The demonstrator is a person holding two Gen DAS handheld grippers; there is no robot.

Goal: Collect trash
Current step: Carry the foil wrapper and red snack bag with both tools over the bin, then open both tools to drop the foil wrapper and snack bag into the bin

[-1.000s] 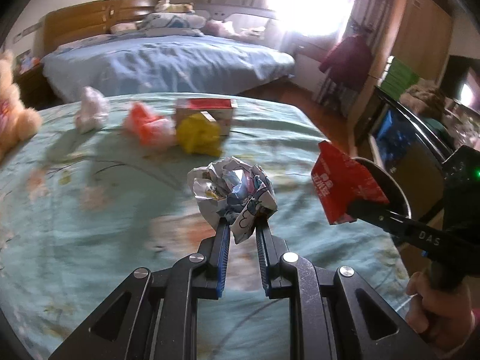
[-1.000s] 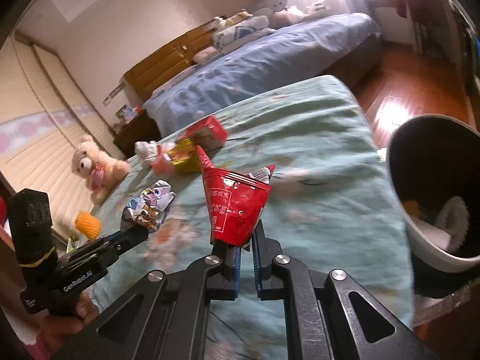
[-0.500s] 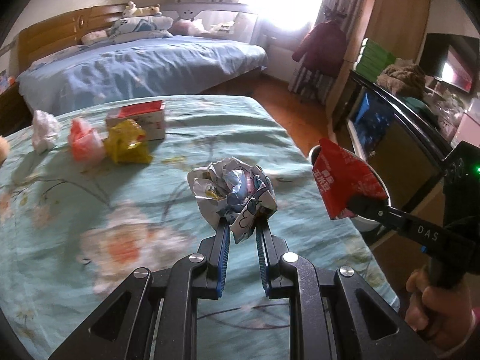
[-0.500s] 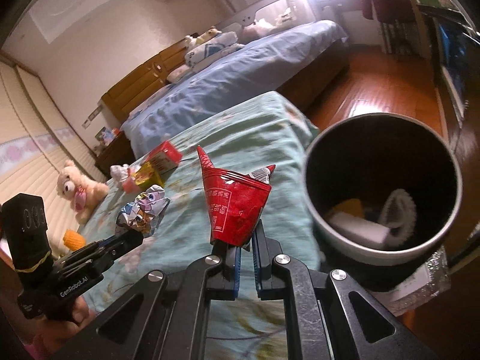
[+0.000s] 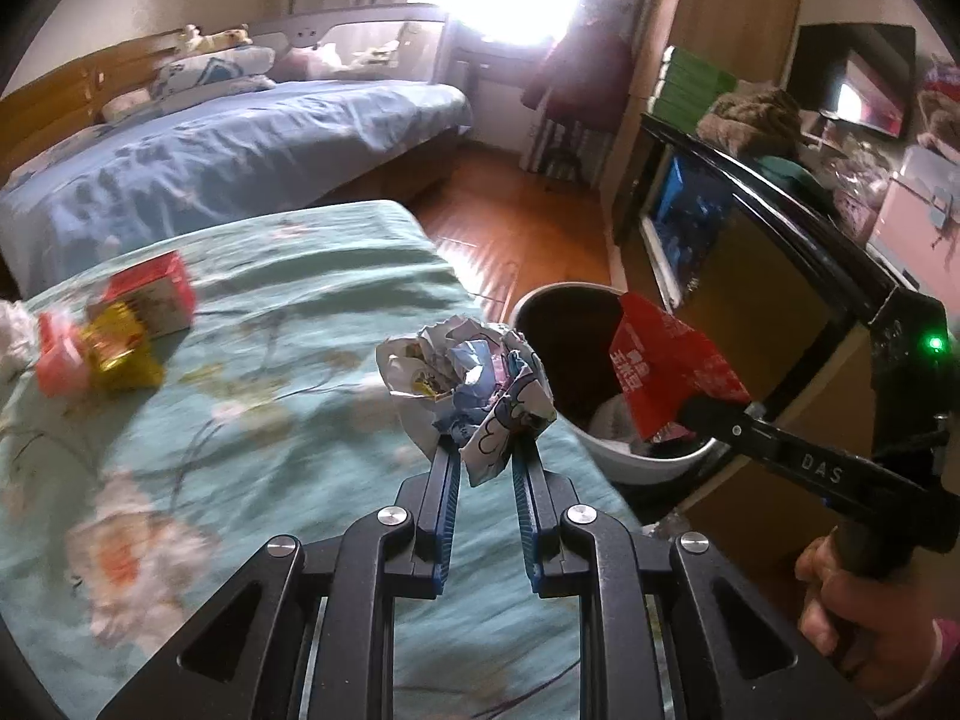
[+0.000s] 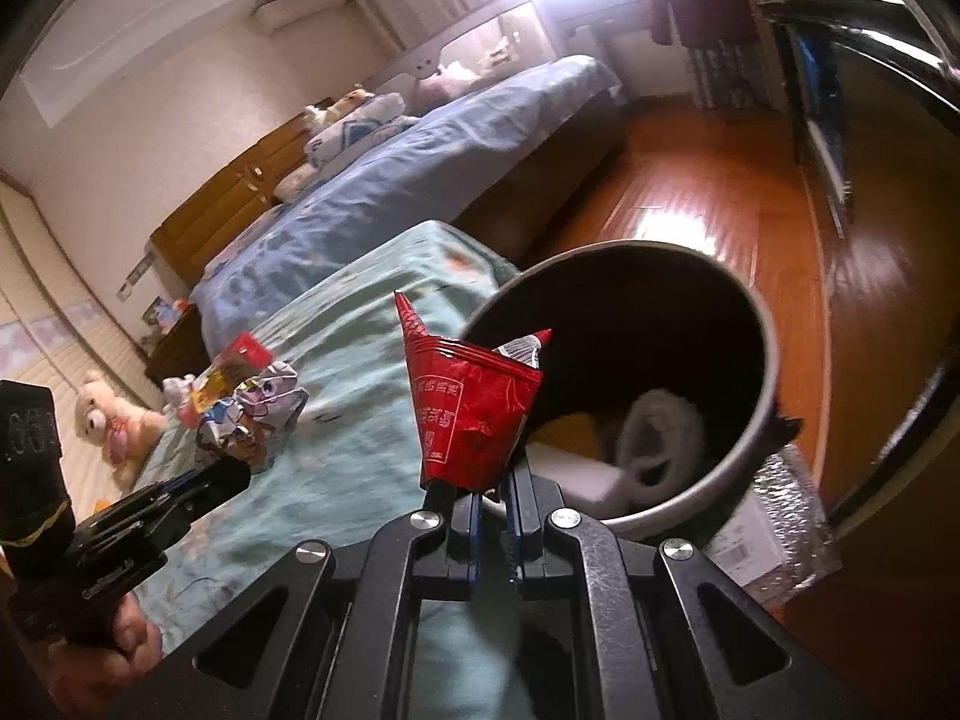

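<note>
My left gripper (image 5: 483, 450) is shut on a crumpled ball of printed paper (image 5: 465, 384), held above the right edge of the teal floral bedspread (image 5: 252, 420). My right gripper (image 6: 493, 483) is shut on a red snack wrapper (image 6: 471, 408), which hangs at the near rim of the round trash bin (image 6: 750, 324). The left wrist view shows the same red wrapper (image 5: 666, 372) over the bin (image 5: 624, 462). In the right wrist view the paper ball (image 6: 255, 420) sits to the left, in the other gripper. White and yellow trash lies in the bin's bottom.
More trash lies on the bedspread at the far left: a red-and-white box (image 5: 156, 300), a yellow wrapper (image 5: 120, 354), a pink piece (image 5: 57, 354). A blue bed (image 5: 240, 144) stands behind, wooden floor (image 6: 690, 192) beyond the bin, a dark cabinet (image 5: 750, 252) to the right. A teddy bear (image 6: 117, 426) lies far left.
Both grippers have swung to the right with their trash still held. The bin has come into view under the red wrapper, and the loose trash has slid off to the left.
</note>
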